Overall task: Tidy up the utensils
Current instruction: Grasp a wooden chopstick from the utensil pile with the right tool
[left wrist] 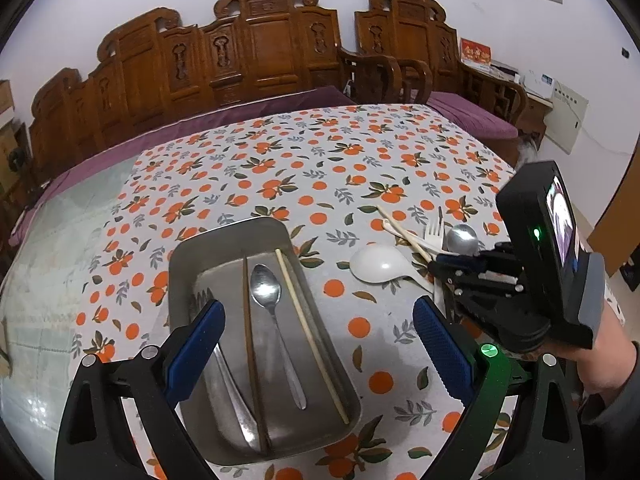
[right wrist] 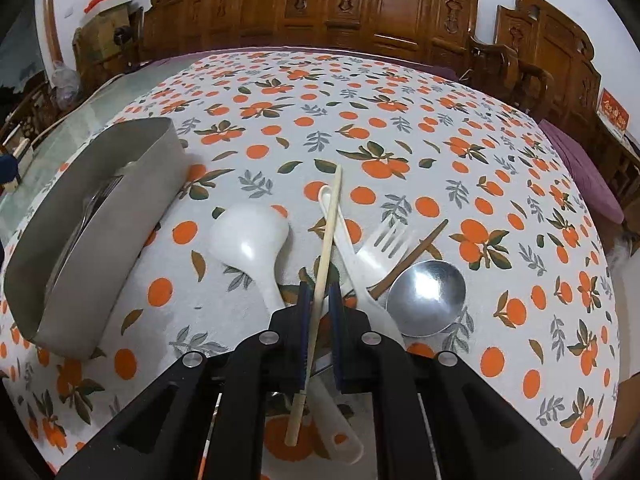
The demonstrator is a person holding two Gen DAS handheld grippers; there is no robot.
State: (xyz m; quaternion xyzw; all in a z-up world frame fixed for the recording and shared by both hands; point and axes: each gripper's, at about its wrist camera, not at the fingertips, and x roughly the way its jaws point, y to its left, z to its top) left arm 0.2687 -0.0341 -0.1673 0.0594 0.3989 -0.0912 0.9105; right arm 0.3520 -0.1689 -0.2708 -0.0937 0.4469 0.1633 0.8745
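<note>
The right tongs [right wrist: 319, 296] are clamping the pale chopstick [right wrist: 327, 240] lying in the loose pile at the tabletop's [right wrist: 400, 80] centre. The left tongs [left wrist: 316, 316] are hanging apart over the steel tray [left wrist: 224, 240] at nine o'clock. Next comes lifting it clear and carrying it trayward.

Right gripper [right wrist: 320, 292] clamped on pale chopstick [right wrist: 326, 240], just beside white rice paddle [right wrist: 250, 236]; metal tray [right wrist: 120, 216] left of paddle.
</note>
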